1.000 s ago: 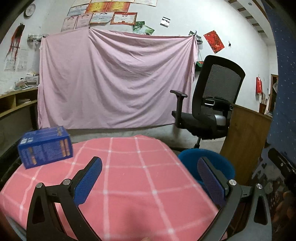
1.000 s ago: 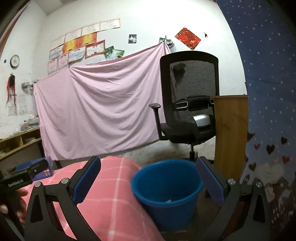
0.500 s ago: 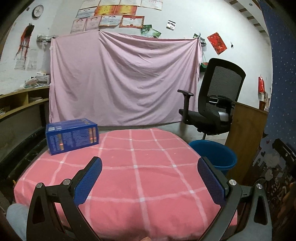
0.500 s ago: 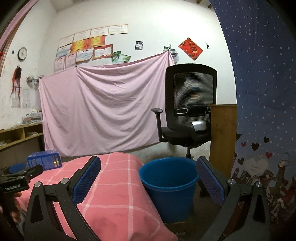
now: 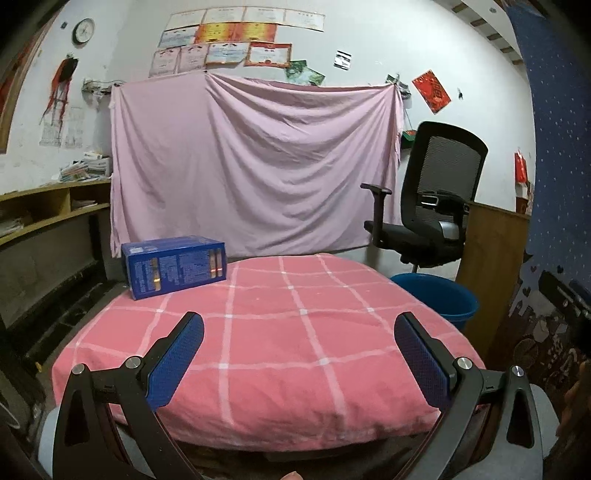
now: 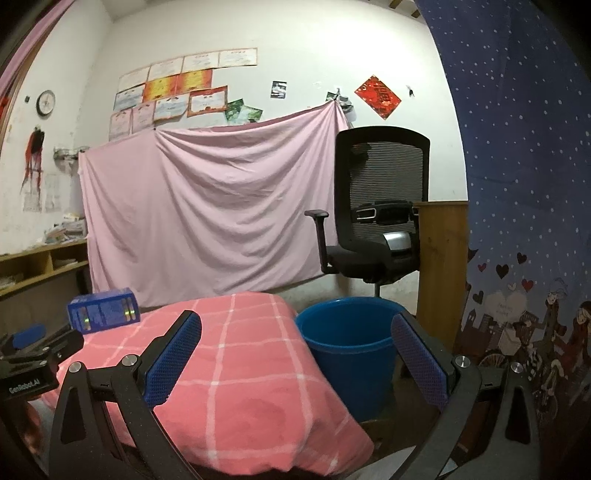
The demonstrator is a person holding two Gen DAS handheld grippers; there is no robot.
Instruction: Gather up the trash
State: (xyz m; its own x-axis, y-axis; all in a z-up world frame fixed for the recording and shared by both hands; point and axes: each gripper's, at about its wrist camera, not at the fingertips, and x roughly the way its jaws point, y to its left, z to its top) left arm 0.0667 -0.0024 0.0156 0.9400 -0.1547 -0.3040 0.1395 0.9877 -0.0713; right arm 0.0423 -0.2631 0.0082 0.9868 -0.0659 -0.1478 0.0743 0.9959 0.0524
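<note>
**Box position relative to hand-held grippers**

The blue box [image 5: 173, 266] lies at the surface's [image 5: 288, 332] far left corner, well ahead of the left hand-held gripper [image 5: 299, 356]. Both it and the right hand-held gripper [image 6: 295, 358] are wide open, empty. The blue bucket [image 6: 347, 343] stands beside the surface.

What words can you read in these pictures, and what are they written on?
"GenRobot.AI": white letters on the black body of the left claw, seen from the right wrist.
Blue box: lots of print, too small to read.
Wall certificates: too blurred.
Red diamond paper: characters unreadable.
Clock: numbers too small.
</note>
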